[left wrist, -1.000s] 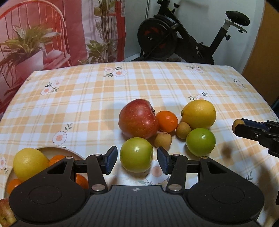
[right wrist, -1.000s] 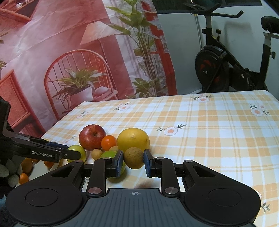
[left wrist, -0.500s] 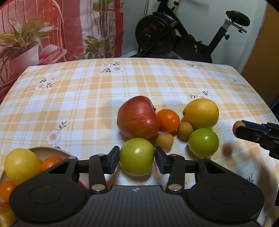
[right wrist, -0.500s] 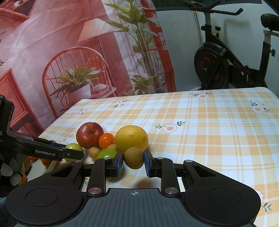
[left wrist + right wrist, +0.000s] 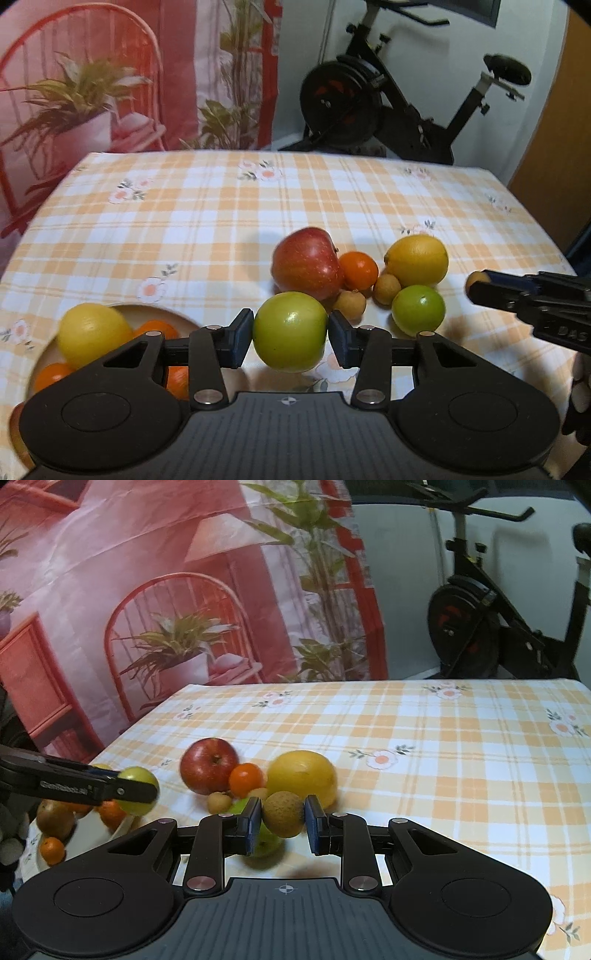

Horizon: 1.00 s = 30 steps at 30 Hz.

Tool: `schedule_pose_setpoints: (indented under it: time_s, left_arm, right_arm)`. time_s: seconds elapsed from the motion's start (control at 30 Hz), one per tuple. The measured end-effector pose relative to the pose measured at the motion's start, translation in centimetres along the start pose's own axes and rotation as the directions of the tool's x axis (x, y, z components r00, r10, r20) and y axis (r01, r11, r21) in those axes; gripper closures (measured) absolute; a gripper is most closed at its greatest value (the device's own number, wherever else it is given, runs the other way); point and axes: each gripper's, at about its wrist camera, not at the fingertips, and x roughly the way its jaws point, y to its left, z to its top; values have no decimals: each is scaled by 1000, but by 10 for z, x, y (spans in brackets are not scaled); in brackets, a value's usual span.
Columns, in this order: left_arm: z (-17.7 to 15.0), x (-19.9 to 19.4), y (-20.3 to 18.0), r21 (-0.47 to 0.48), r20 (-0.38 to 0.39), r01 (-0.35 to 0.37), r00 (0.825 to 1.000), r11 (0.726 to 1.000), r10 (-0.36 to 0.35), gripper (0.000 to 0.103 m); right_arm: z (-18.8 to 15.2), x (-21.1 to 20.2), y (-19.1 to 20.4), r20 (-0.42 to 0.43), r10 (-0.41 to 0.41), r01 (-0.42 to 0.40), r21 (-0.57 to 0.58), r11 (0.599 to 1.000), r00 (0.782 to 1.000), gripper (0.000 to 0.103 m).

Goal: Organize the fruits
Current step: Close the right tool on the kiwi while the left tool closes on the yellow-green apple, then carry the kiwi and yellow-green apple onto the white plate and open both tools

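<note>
Left wrist view: our left fingers (image 5: 290, 341) clench one green apple (image 5: 290, 331), right fingers (image 5: 283, 823) one brown fruit (image 5: 283, 814); six fruits on checked table (image 5: 221, 229), exercise bike (image 5: 388, 110) behind.

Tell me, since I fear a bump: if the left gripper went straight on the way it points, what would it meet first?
Probably the red apple, just beyond the green apple held by the left gripper; depth is uncertain.

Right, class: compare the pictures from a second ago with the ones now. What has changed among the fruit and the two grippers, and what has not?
The left hand-held gripper closed on the green apple, which sat between open pads a second ago, and lifted it off the tablecloth. The right hand-held gripper still holds the small brown fruit. The red apple, orange, lemon and lime lie as before.
</note>
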Motion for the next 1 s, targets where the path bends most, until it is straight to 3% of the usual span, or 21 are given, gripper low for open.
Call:
schedule_pose_setpoints:
  time_s: [0.47, 1.0]
  left_arm:
    - [-26, -62, 56, -98, 41, -85, 995, 992, 90, 56]
    - [-35, -48, 95, -128, -9, -73, 997, 989, 73, 56]
  right_arm:
    - [17, 27, 71, -61, 128, -135, -143, 980, 990, 80]
    - [14, 62, 143, -191, 194, -243, -279, 929, 962, 80]
